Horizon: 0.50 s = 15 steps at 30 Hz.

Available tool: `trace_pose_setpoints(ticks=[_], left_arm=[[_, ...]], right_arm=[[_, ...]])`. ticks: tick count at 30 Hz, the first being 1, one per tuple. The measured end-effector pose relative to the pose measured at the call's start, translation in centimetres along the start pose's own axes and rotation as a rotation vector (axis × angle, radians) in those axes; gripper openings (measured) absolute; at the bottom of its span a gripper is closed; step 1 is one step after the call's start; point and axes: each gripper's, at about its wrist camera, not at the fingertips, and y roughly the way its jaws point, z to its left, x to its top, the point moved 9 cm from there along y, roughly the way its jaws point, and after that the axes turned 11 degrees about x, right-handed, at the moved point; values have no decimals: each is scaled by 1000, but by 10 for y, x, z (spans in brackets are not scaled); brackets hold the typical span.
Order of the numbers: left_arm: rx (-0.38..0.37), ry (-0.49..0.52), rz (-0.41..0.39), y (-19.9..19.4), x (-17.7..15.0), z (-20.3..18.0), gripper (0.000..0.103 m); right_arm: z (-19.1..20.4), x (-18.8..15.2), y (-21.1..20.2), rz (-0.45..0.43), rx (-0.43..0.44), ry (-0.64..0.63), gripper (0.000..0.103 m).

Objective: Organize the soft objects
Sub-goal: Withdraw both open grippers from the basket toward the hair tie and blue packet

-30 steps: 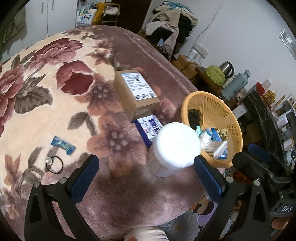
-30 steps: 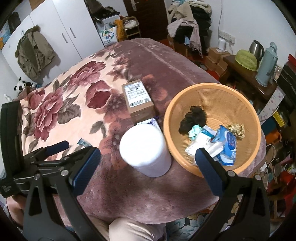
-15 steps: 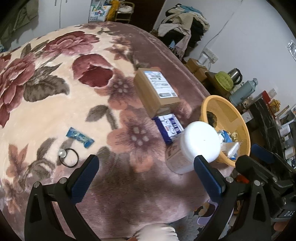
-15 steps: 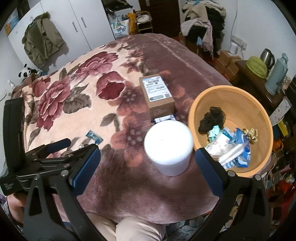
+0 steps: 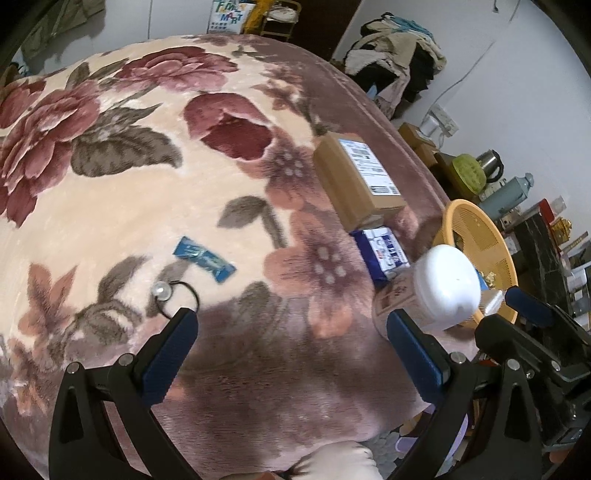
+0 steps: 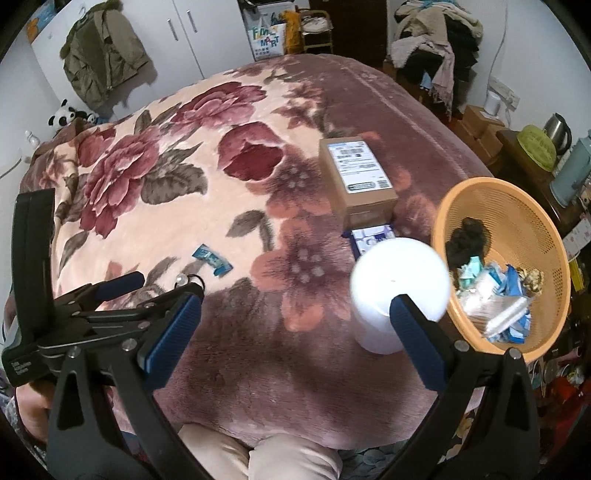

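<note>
Left tongs [image 5: 291,321] swung toward hair tie [image 5: 176,298], white tub [image 5: 443,286] aside.

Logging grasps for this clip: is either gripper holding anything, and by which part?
Nothing is held. The left gripper and right gripper are both open above the blanket.

A white paper bag [image 6: 266,41] at twelve o'clock, on the floor beyond the bed, carried coloured lettering that read roughly "FAMILY MART"; in the left wrist view the same bag [image 5: 226,17] showed only "MART" clearly. The brown cardboard box [image 6: 357,183] on the flowered blanket bore a white shipping label with barcodes, its print too small to read. The blue-and-white packet [image 5: 384,252] beside it had illegible characters.
</note>
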Motion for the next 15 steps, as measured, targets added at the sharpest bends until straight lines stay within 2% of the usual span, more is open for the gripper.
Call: trace_pose_setpoints(ticks=[15], left_arm=[[31,-62,22,14,-3,48,102]], right_arm=[[30,-4,34,55,23,-41,103]])
